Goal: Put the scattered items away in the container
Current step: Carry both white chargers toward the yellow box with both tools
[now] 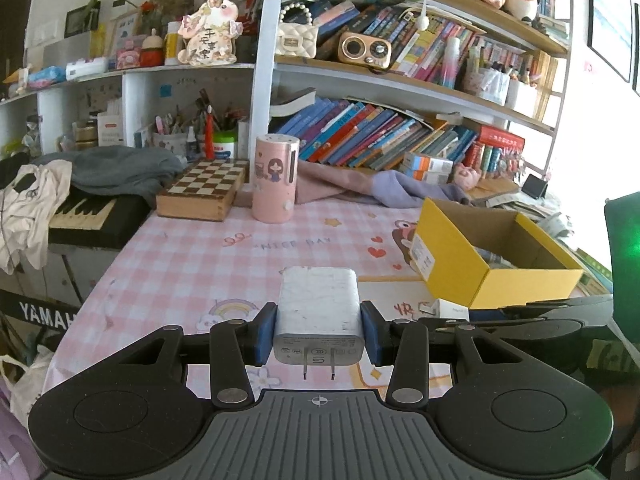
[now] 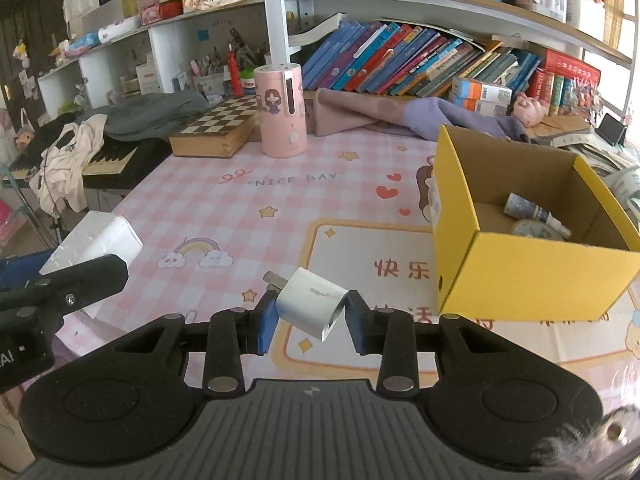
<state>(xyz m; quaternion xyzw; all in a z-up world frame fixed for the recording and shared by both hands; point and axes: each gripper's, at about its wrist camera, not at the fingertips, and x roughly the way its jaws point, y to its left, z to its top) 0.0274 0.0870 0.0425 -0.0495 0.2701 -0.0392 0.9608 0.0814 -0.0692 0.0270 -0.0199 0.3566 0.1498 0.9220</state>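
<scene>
worktop (image 1: 208, 256) pink-checked | yellow box (image 2: 520, 268) on it, right wrist view alone showing tape rolls inside | left claw (image 1: 318, 338) pinching large white charger (image 1: 318, 304), left of box | right claw (image 2: 308, 322) pinching small white plug (image 2: 310, 306) near box's front

Pink cylindrical canister (image 1: 275, 179) with cartoon girl print: upright on the pink checked tablecloth (image 1: 192, 256), ahead of the tool. Wooden chessboard box (image 1: 202, 190): closed, just left of the canister. Grey garment (image 1: 120, 168): heaped farther left, over a keyboard (image 1: 84, 212). Lilac cloth (image 2: 400, 116): crumpled ahead and right. Leaning books (image 1: 360, 136): lower shelf beyond. Gold retro radio (image 1: 370, 49): upper shelf. Pen pots (image 1: 188, 136): far left cubby.
</scene>
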